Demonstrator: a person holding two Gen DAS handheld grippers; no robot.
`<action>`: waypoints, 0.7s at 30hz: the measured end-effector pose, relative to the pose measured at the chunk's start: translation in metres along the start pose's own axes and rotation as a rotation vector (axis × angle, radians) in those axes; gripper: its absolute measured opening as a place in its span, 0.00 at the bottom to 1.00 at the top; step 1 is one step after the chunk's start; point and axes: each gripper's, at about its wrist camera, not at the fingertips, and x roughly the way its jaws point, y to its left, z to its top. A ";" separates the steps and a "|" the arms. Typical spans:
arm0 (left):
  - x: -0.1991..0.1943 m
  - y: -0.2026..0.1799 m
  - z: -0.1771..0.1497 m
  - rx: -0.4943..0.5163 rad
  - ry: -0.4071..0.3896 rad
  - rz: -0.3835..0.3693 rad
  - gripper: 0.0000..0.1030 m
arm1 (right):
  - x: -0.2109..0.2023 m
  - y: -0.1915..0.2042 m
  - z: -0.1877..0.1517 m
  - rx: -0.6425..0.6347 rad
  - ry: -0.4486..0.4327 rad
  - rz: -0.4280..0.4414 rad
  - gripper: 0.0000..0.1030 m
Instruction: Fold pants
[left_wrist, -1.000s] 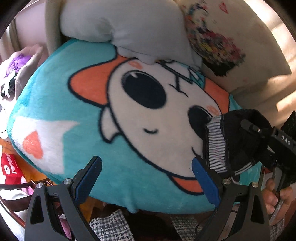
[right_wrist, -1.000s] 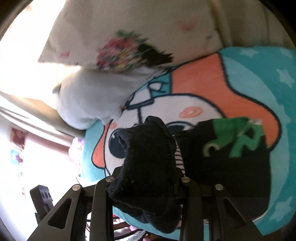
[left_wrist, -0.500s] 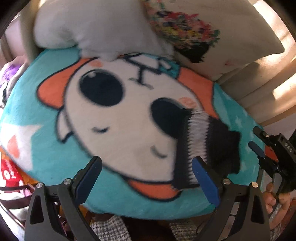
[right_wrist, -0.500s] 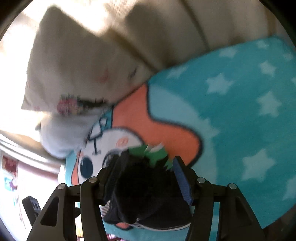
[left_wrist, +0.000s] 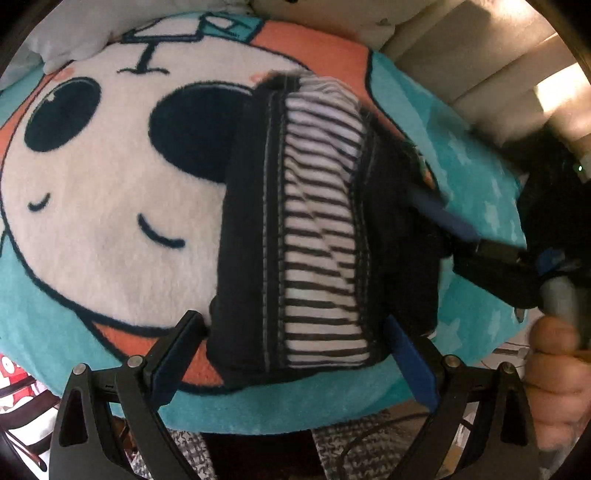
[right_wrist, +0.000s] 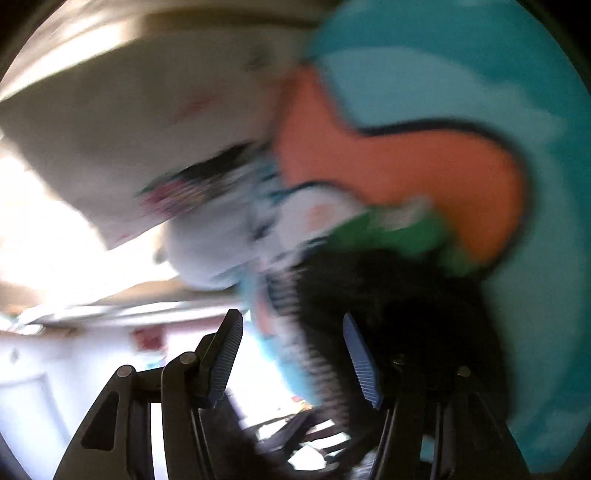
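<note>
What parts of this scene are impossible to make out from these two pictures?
- Right wrist view: motion blur smears everything; the green print on the pants is unreadable.
- Left wrist view: the right hand-held gripper is blurred, so contact with the pants is unclear.
- Left wrist view: the pants hide part of the cartoon blanket.
- Left wrist view: the person's hand is cut off by the frame edge.

left gripper (left_wrist: 295, 354): I'm seeing black frames, blue pads, silver screws | right gripper (right_wrist: 291, 354): showing ribbed blue pads | my hand (left_wrist: 554, 384): bare skin showing
</note>
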 end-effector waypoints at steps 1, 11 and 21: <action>-0.006 0.001 0.000 -0.001 -0.012 -0.013 0.94 | -0.004 -0.003 0.001 -0.022 -0.025 -0.067 0.58; -0.039 0.036 0.011 -0.141 -0.143 -0.037 0.94 | -0.069 0.052 -0.014 -0.283 -0.264 -0.136 0.60; 0.000 0.023 -0.009 -0.109 -0.075 -0.015 0.94 | -0.001 -0.014 -0.009 -0.011 0.019 -0.022 0.38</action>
